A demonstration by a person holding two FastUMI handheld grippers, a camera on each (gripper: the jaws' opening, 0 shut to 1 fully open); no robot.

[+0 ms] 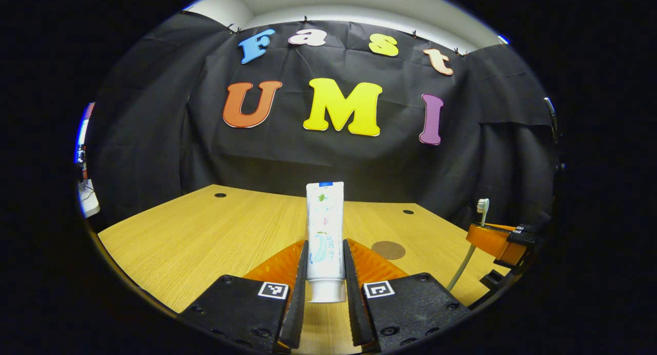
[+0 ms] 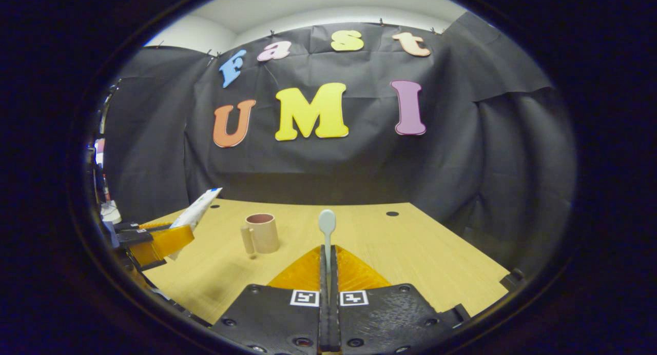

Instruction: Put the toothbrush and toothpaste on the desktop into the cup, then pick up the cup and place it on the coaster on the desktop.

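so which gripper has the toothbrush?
The right gripper: its fingers pinch the thin toothbrush. The left gripper clamps the toothpaste.

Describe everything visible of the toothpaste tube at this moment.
The toothpaste tube is white with a blue crimped end on top and a white cap at the bottom. It stands upright, off the desk, clamped between both fingers of the left hand-held gripper. In the right gripper view it leans tilted.
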